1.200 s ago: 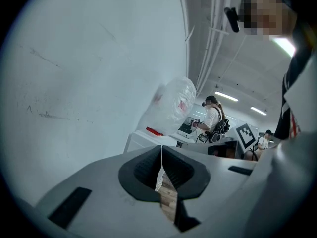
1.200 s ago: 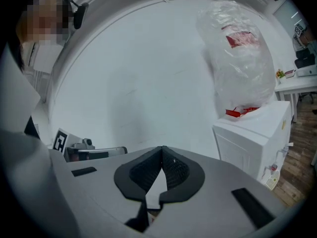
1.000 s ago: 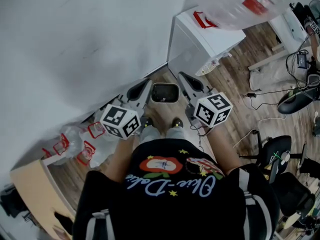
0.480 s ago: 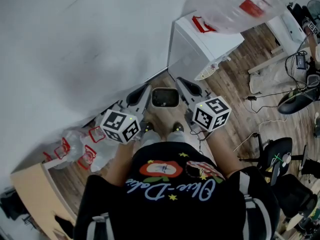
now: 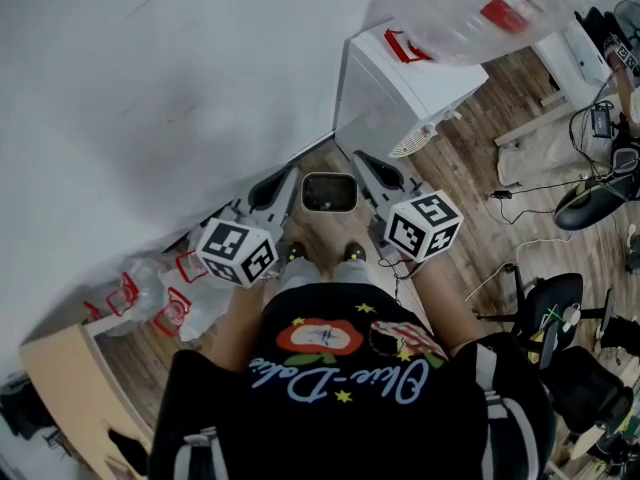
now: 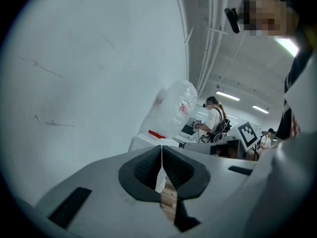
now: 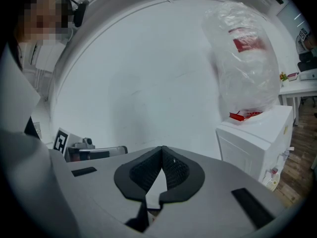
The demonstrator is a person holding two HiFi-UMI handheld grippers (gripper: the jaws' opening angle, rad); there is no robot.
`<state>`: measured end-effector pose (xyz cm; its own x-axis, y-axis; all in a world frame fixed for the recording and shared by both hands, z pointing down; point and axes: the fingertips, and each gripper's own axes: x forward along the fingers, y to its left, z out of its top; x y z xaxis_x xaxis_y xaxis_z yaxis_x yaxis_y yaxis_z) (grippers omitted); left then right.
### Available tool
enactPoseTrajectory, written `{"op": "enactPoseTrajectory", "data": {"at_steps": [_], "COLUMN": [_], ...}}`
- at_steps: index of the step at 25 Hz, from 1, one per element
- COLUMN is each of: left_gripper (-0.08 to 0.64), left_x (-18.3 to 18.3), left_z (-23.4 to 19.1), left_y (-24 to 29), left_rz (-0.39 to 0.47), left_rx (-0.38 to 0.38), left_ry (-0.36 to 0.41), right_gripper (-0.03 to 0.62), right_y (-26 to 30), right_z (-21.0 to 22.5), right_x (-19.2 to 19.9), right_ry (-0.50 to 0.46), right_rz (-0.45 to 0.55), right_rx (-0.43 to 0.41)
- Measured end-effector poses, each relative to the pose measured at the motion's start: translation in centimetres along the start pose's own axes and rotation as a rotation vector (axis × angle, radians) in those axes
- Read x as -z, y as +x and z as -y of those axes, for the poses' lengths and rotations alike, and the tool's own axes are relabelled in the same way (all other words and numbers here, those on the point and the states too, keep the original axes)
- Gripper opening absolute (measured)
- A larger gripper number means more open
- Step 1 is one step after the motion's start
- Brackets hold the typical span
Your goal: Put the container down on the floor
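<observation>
With jaws pressed together and empty, the left gripper point(image 5: 287, 176) and right gripper point(image 5: 366, 158) flank the container point(image 5: 330, 192), which seems already set on the floor point(image 5: 470, 168), leaving only withdrawal.

The place looks like a lab or office workroom. It has a wood-plank floor point(image 5: 470, 168) and a plain white wall point(image 5: 150, 88). An office chair point(image 5: 552, 298), loose cables point(image 5: 527, 184) and a white table point(image 5: 580, 43) stand at one side. Long ceiling lamps point(image 6: 227, 96) shine above another person point(image 6: 214, 119), who wears a headset.
</observation>
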<state>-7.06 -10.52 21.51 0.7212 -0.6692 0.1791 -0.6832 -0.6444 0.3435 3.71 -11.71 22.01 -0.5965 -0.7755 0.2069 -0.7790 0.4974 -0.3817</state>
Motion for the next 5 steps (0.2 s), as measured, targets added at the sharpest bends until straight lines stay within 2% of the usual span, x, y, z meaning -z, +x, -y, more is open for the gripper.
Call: {"op": "enactPoseTrajectory", "data": {"at_steps": [5], "left_gripper": [0.005], "left_x": [-0.02], "left_z": [-0.28], "left_y": [-0.32], "left_rz": [0.005], "left_rx": [-0.006], "left_ry": [-0.002], "right_gripper": [-0.002], "right_y": [0.06], "right_z": [-0.17], "right_x": [0.15], "right_ry": [0.0], "right_rz": [0.0], "right_rx": [0.002]}}
